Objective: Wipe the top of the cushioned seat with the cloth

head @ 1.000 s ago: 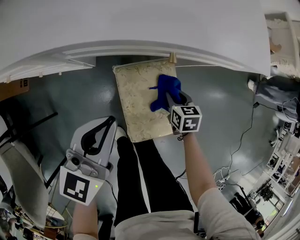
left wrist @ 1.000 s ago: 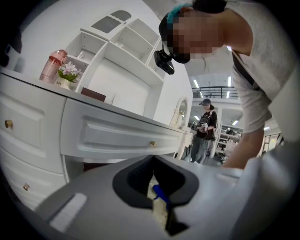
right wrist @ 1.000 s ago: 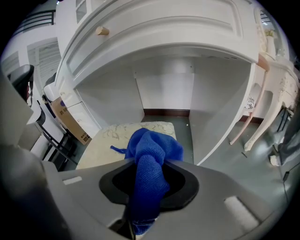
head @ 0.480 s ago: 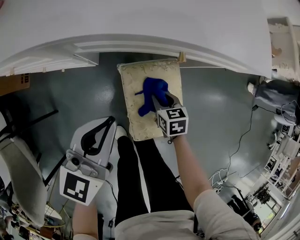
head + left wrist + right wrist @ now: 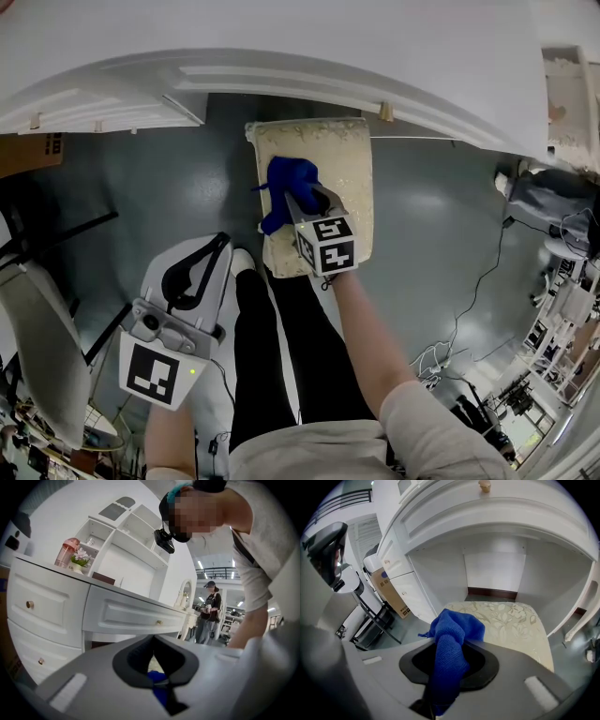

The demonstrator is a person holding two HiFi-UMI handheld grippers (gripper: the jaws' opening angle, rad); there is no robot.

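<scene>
The cushioned seat (image 5: 333,173) is a cream, leaf-patterned pad on the floor under the white dressing table. A blue cloth (image 5: 284,190) lies bunched on its left part, partly over the left edge. My right gripper (image 5: 295,204) is shut on this cloth and presses it on the seat. In the right gripper view the cloth (image 5: 452,637) fills the jaws, with the seat (image 5: 513,620) beyond. My left gripper (image 5: 202,255) hangs to the left over the floor, shut with nothing in it. In the left gripper view its jaws (image 5: 153,639) meet, and a bit of the cloth (image 5: 159,688) shows behind them.
The white dressing table (image 5: 281,56) overhangs the seat's far end, with a drawer knob (image 5: 385,112). A cardboard box (image 5: 28,155) and a chair (image 5: 47,356) stand at left. Cables (image 5: 469,309) lie on the grey floor at right. My black-trousered legs (image 5: 281,356) are below the seat.
My right gripper has dragged the blue cloth across the seat from its right side to its left side. The left gripper has stayed where it was.
</scene>
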